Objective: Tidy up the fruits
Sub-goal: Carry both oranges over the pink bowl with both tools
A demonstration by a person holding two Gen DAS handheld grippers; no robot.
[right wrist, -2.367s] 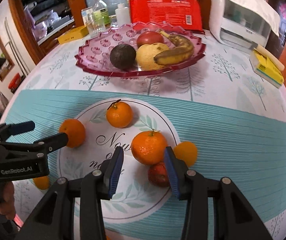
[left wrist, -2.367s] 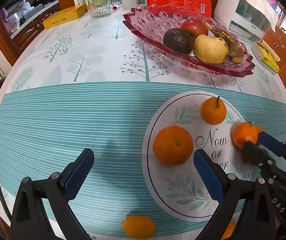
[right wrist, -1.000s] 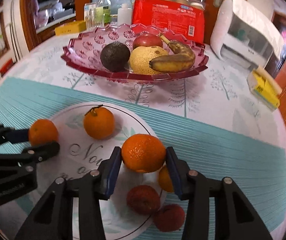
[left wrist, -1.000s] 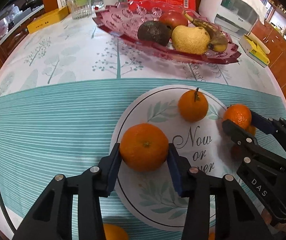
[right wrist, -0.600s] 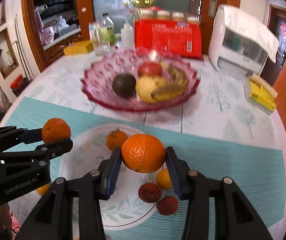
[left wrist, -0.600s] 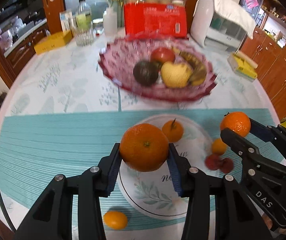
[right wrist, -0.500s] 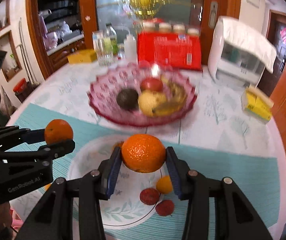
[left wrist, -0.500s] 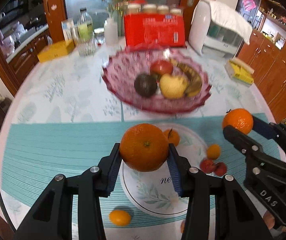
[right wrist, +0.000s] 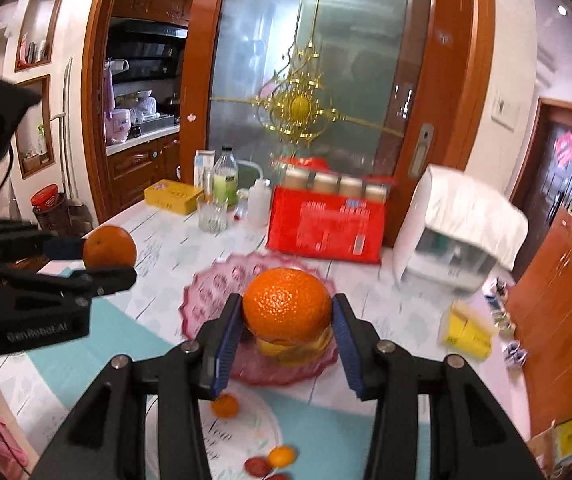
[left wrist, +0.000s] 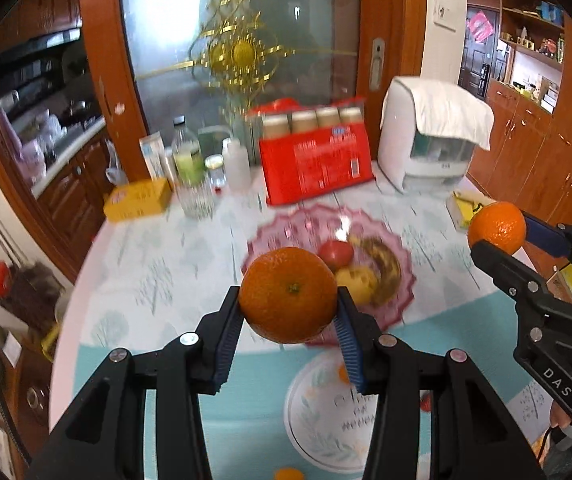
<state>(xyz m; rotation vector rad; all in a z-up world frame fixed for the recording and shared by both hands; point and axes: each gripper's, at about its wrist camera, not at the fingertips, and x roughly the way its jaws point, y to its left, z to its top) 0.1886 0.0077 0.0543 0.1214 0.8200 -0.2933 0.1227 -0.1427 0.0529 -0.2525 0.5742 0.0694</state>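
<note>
My left gripper (left wrist: pixel 289 322) is shut on a large orange (left wrist: pixel 288 294), held high above the table. My right gripper (right wrist: pixel 286 322) is shut on another orange (right wrist: pixel 287 305), also in the air. Each gripper shows in the other's view: the right one with its orange (left wrist: pixel 497 229) at the right edge, the left one with its orange (right wrist: pixel 109 247) at the left. Below and ahead sits the pink glass fruit bowl (left wrist: pixel 400 280) with an apple, a pear and a banana. On the white round plate (left wrist: pixel 310 424) a small tangerine (right wrist: pixel 224 406) lies, with red fruits (right wrist: pixel 257 466) beside it.
At the table's back stand a red package (left wrist: pixel 316 166), a white appliance under a cloth (left wrist: pixel 430 136), bottles and a glass (left wrist: pixel 194 196), and a yellow box (left wrist: pixel 138 200). Another yellow box (right wrist: pixel 464 332) lies at the right. A small tangerine (left wrist: pixel 284 474) rests near the front edge.
Both grippers rose well above the table, each keeping its orange. The views tilted upward, so the bowl and plate now sit lower and smaller and the glass door fills the top.
</note>
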